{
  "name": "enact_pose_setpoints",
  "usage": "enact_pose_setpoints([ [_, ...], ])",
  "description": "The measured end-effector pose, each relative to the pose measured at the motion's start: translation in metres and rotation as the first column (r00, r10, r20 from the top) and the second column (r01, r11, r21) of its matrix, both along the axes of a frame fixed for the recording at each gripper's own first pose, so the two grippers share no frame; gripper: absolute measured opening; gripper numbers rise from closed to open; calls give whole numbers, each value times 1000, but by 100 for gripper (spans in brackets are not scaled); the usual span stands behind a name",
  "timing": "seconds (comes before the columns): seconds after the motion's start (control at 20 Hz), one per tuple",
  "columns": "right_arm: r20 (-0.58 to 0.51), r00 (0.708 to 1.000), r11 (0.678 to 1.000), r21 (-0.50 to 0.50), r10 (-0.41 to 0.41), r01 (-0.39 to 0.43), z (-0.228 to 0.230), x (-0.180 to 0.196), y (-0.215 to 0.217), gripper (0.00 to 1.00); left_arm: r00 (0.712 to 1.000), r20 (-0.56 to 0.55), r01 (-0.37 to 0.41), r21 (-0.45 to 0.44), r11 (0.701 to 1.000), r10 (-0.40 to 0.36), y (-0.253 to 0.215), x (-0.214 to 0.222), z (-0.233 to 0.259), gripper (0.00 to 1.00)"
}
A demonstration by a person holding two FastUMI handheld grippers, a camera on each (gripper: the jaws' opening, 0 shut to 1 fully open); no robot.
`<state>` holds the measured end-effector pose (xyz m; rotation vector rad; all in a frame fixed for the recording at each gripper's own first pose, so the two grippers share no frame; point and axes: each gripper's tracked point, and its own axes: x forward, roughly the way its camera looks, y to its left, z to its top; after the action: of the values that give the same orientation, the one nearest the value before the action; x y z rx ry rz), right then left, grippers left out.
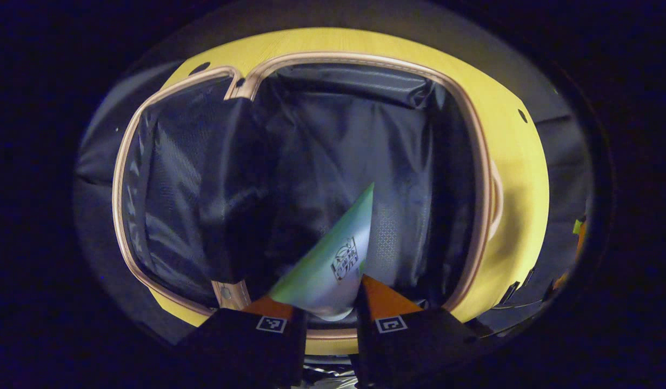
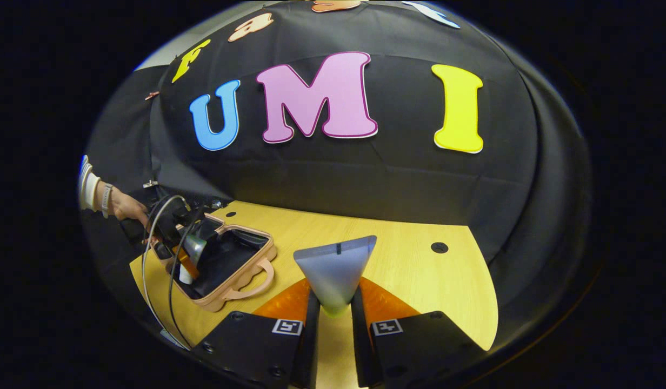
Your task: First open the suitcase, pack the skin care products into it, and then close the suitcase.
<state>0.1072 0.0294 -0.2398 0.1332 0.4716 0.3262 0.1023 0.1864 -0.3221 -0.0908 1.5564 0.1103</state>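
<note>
green tube (image 1: 333, 259) clamped in left gripper (image 1: 328, 302), long axis pointing forward over open suitcase (image 1: 322, 162) lining | grey tube (image 2: 335, 273) gripped by right gripper (image 2: 333, 310), flat end forward, above wooden table (image 2: 419, 270)

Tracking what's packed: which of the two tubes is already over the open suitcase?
The green-and-white tube in the left tool, above the suitcase lining. The grey tube is over the table.
</note>
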Motion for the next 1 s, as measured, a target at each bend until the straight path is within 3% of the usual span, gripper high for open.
enact_pose_setpoints([
  [0.3, -33, 999, 999, -38, -26, 25, 5, -21, 5, 31, 997, 1, -71, 37, 997, 71, 15, 5, -20, 45],
  [0.45, -72, 997, 1000, -20, 14, -16, 9, -25, 39, 31, 997, 71, -31, 14, 999, 30, 13, 1, -5, 52],
  [0.55, -94, 993, 998, 3, 69, -69, 14, -24, 74, 31, 977, 214, -2, -28, 1000, 8, 7, 3, 26, 78],
  [0.6, -102, 990, 995, 15, 98, -97, 16, -22, 93, 31, 949, 315, 17, -53, 998, 0, 4, 6, 49, 89],
  [0.65, -115, 985, 991, 25, 130, -128, 18, -20, 115, 26, 909, 416, 38, -66, 997, -7, 7, 5, 73, 92],
  [0.75, -164, 964, 978, 52, 210, -204, 18, -17, 170, 31, 793, 609, 58, -85, 995, 6, 19, -16, 126, 95],
  [0.85, -241, 933, 963, 118, 266, -244, 14, -19, 223, 31, 717, 695, 37, -114, 993, 53, 29, -47, 146, 95],
  [1.0, -392, 860, 943, 203, 326, -265, -13, -15, 300, 31, 682, 714, -58, -169, 984, 162, 57, -109, 145, 95],
])
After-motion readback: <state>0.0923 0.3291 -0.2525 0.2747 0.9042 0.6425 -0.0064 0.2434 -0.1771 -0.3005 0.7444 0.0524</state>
